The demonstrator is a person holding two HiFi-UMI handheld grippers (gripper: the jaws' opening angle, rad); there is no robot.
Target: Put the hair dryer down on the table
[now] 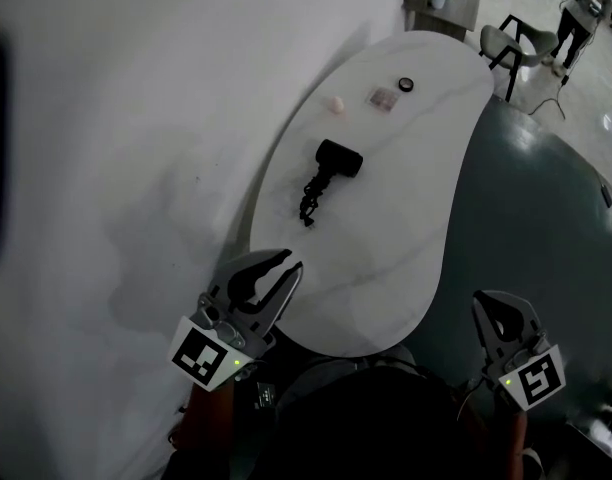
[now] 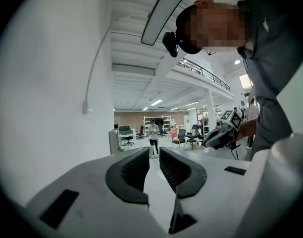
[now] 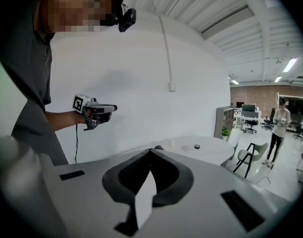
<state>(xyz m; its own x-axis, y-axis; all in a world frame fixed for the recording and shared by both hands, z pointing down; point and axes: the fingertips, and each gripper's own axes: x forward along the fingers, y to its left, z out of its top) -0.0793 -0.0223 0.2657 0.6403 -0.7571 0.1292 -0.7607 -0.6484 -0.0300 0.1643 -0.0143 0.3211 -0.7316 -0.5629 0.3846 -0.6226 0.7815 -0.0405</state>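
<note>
In the head view the left gripper (image 1: 287, 267) hangs at the near end of the table (image 1: 386, 238), by the white wall (image 1: 136, 118). Its dark ribbed pads are pressed together, with only a thin slit between them and nothing in it. The hair dryer (image 1: 332, 166) lies well apart from it, at about one o'clock, flat on the tabletop and free of both claws. It is matte black, with a stubby barrel and a handle that points back toward the person. Its black cord (image 1: 309, 208) is bunched in a small knot at the handle's end. The table is a smooth, white, faintly veined slab with a rounded kidney outline. Past the dryer, at twelve o'clock from it, sit a small pale pink lump (image 1: 336, 103), a flat packet (image 1: 383, 96) and a black round disc (image 1: 405, 85). The right gripper (image 1: 483, 302) is off the table's edge over the grey floor (image 1: 546, 218), its curved grey jaws closed tip to tip on nothing. The dryer is at about eleven o'clock from it.
</note>
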